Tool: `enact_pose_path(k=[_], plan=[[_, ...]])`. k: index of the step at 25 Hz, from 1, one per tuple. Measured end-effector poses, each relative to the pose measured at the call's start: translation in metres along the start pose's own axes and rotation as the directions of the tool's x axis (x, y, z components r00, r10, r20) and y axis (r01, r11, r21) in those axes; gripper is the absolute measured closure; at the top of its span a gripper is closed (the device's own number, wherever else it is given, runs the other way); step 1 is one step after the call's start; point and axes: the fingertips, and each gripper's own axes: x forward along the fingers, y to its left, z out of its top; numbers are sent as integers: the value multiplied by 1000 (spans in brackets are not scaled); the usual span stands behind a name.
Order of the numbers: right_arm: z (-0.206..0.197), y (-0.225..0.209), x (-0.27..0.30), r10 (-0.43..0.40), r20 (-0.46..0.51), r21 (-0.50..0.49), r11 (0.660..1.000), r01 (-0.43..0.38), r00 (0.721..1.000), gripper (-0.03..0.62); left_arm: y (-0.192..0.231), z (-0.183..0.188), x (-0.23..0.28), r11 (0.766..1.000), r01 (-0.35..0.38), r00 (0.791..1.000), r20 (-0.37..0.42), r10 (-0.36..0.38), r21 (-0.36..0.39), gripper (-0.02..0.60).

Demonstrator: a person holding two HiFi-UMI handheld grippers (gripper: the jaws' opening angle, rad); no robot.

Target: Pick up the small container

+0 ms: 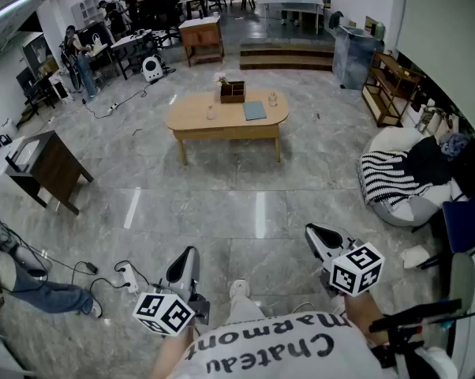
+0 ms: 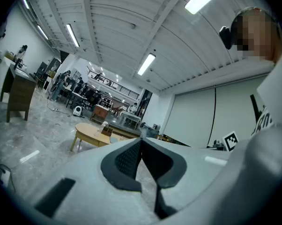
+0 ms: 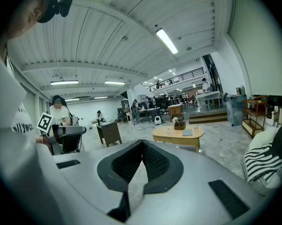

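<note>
Figure: approach stage, before any contact with the load. The left gripper (image 1: 184, 264) and the right gripper (image 1: 323, 240) were held close to the person's body, and each pair of jaws was seen closed tip to tip with nothing between them, as confirmed in the left gripper view (image 2: 141, 139) and the right gripper view (image 3: 142, 142). The small container was taken to be one of two small clear vessels standing upright on the oval wooden table (image 1: 192, 123): a jar (image 1: 273, 99) near the table's right end, or a glass (image 1: 211, 113) nearer its left end. Which of the two was meant could not be settled. Both were placed well apart from the jaws, straight ahead across open floor, with a flower box (image 1: 232, 91) and a blue book (image 1: 254, 110) lying between them. The table's long axis was laid across the line of approach. The jar was judged to lie more on the right gripper's side and the glass more on the left gripper's; neither hand was clearly nearer. It was judged that the whole gap had yet to be closed and the jaws opened before a grasp.
</note>
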Motion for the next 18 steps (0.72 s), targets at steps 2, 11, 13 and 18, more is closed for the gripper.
enact_pose_path(k=[2,11,13,18], plan=[[0,2,-1,-3,-5,-2,1000,3,1000,582,0,1,-1,1000,2,1000,-3,-2,1,566],[-11,-7,14,-14,-36,23,1000,15,999,582,14,-5,6,1000,-13,999,-32,13,-10,566],[-11,-18,22,-37,-50,38,999,39,998,582,28,-3,19,999,-27,999,-35,26,-31,566],[8,-55,64,-106,-52,197,974,115,993,580,64,27,76,999,-17,1000,-10,17,-46,566]])
